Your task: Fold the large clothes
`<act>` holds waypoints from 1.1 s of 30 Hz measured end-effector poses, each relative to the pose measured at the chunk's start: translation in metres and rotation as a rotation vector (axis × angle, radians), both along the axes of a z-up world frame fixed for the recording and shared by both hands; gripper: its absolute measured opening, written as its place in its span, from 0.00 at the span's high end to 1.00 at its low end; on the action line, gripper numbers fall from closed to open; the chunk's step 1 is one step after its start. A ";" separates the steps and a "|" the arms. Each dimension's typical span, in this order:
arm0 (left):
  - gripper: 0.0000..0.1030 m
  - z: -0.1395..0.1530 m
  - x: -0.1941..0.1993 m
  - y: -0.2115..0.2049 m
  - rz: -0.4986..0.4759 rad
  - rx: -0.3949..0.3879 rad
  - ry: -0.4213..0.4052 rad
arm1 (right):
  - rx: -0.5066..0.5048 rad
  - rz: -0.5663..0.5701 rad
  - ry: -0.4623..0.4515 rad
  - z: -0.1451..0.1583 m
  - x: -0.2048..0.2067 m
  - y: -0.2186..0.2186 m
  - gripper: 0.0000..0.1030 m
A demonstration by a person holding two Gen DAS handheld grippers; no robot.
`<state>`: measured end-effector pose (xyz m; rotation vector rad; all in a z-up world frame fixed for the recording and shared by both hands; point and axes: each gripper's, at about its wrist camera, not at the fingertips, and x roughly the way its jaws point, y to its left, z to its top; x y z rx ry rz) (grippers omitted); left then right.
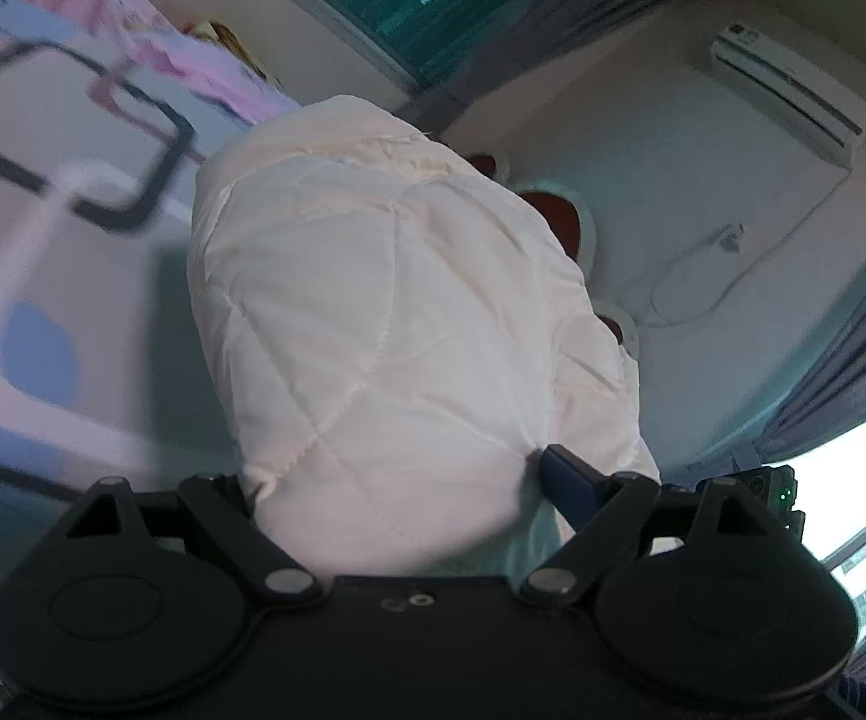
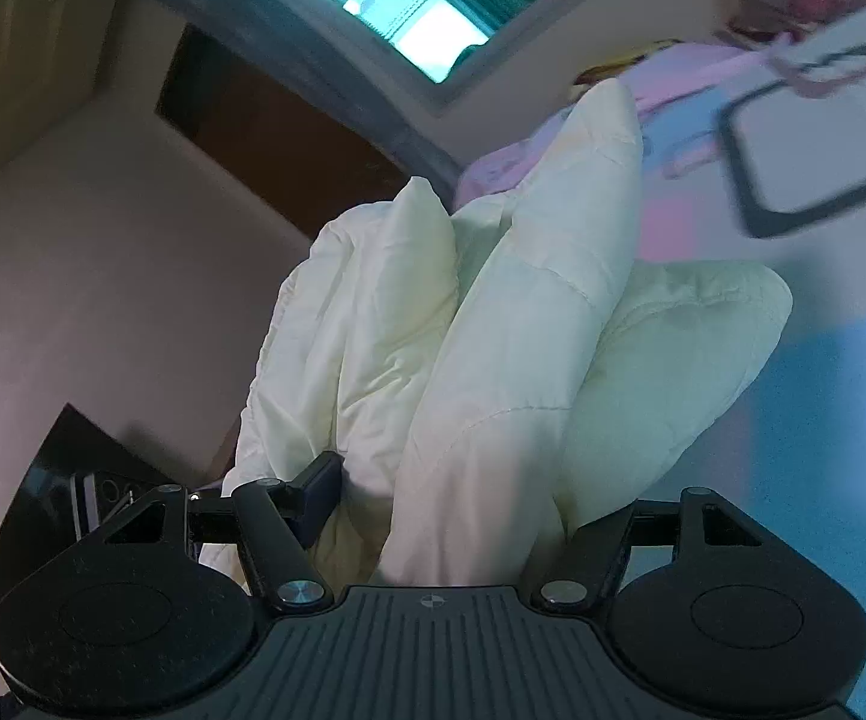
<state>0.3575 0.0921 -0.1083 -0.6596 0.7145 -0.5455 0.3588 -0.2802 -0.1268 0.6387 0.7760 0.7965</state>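
STEP: both ends should rise level so the fold hangs even | LEFT: left gripper (image 1: pixel 396 480) jaws part-closed, clamped on the bunched white quilted comforter (image 1: pixel 384 312) between its fingers | RIGHT: right gripper (image 2: pixel 451 498) likewise pinching thick comforter folds | BEYOND: patterned bedsheet (image 1: pixel 60 192) beneath and ahead.

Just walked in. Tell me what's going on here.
A person holds a gripper in each hand, and both are clamped on a white quilted comforter. The left gripper grips one bunched end; the right gripper pinches several gathered folds. The bulk hangs over a patterned bed sheet. The fold is mid-way, not laid flat yet.
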 end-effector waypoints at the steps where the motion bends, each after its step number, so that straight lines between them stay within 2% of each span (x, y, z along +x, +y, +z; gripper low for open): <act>1: 0.15 0.000 0.001 0.013 0.011 0.005 0.000 | -0.001 0.010 -0.002 -0.001 0.004 0.018 0.34; 6: 0.15 -0.011 -0.008 0.082 0.064 0.029 0.032 | 0.006 0.050 0.027 -0.017 0.020 0.094 0.34; 8: 0.15 -0.019 -0.009 0.107 0.089 0.032 0.064 | 0.000 0.070 0.057 -0.032 0.022 0.122 0.34; 10: 0.15 -0.037 -0.011 0.128 0.103 0.068 0.108 | -0.025 0.081 0.113 -0.055 0.026 0.148 0.34; 11: 0.15 -0.048 -0.011 0.137 0.114 0.088 0.140 | -0.049 0.072 0.144 -0.068 0.027 0.156 0.34; 12: 0.15 -0.060 -0.013 0.145 0.126 0.075 0.166 | -0.062 0.050 0.173 -0.082 0.027 0.161 0.34; 14: 0.15 -0.069 -0.016 0.148 0.132 0.050 0.171 | -0.005 0.002 0.222 -0.096 0.024 0.158 0.34; 18: 0.11 -0.061 -0.017 0.138 0.128 0.093 0.146 | -0.071 -0.027 0.186 -0.086 0.012 0.143 0.33; 20: 0.12 -0.053 -0.019 0.136 0.141 0.124 0.142 | -0.113 -0.094 0.141 -0.070 0.003 0.124 0.30; 22: 0.13 -0.041 -0.024 0.144 0.163 0.159 0.123 | -0.119 -0.157 0.101 -0.052 -0.010 0.104 0.30; 24: 0.17 -0.027 -0.040 0.162 0.203 0.216 0.071 | -0.105 -0.186 0.051 -0.035 -0.018 0.090 0.30; 26: 0.25 -0.012 -0.044 0.162 0.228 0.262 0.009 | -0.102 -0.160 0.004 -0.019 -0.014 0.095 0.30; 28: 0.27 0.004 -0.041 0.155 0.213 0.299 -0.046 | -0.117 -0.111 -0.026 -0.009 -0.005 0.111 0.30; 30: 0.33 0.013 -0.031 0.140 0.172 0.381 -0.078 | -0.159 -0.068 0.002 -0.011 0.006 0.136 0.31; 32: 0.35 0.015 -0.019 0.124 0.130 0.437 -0.087 | -0.166 -0.042 0.036 -0.022 0.016 0.150 0.33; 33: 0.35 0.015 -0.014 0.118 0.114 0.436 -0.089 | -0.164 -0.035 0.050 -0.025 0.020 0.156 0.47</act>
